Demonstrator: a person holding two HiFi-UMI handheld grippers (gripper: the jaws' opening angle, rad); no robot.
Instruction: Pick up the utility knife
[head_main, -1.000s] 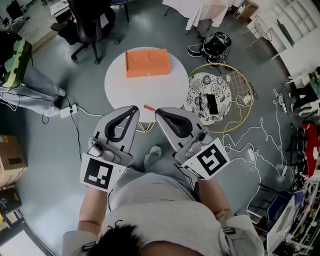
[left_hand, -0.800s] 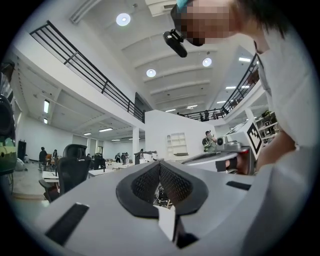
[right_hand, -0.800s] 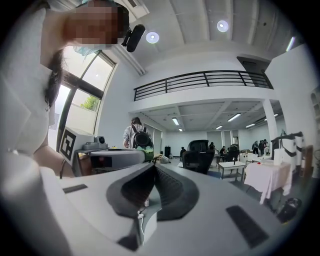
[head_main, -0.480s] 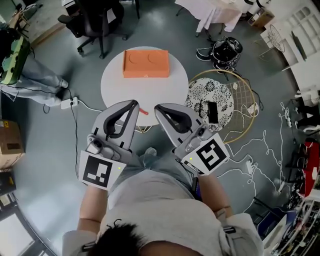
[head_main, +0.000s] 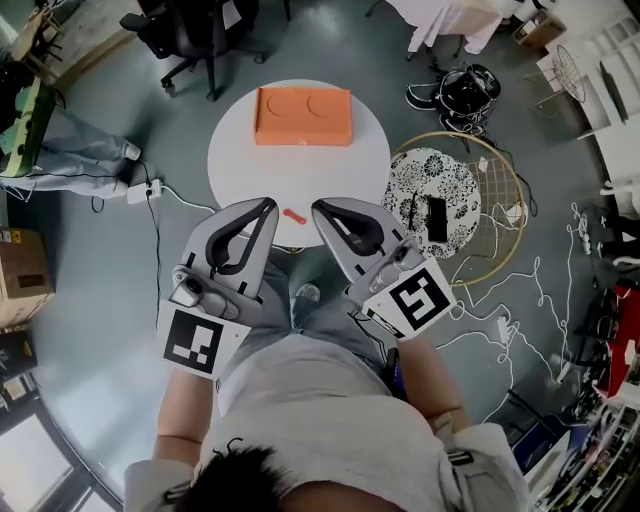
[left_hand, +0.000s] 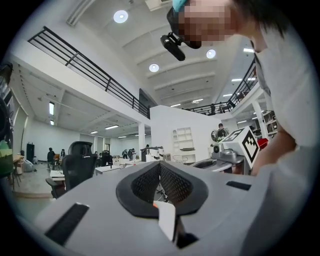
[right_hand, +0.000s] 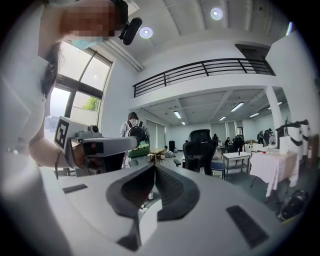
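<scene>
The utility knife (head_main: 293, 215) is a small red-orange piece lying near the front edge of the round white table (head_main: 300, 170). In the head view it shows in the gap between my two gripper tips, on the table below them. My left gripper (head_main: 269, 205) is held just left of it with its jaws closed tip to tip and nothing between them. My right gripper (head_main: 318, 208) is just right of it, also shut and empty. Both gripper views look level across the room and do not show the knife: left gripper (left_hand: 159, 163), right gripper (right_hand: 154, 166).
An orange box (head_main: 302, 115) lies at the table's far side. A patterned round stand inside a wire hoop (head_main: 430, 195) holds a dark flat object, to the table's right. Office chair (head_main: 200, 30) beyond, cardboard box (head_main: 20, 265) at left, and cables (head_main: 540, 290) trailing on the floor at right.
The head view has drifted, so the table and box sit slightly higher and further right in frame. Both grippers stay shut in about the same pose; the knife has not moved on the table.
</scene>
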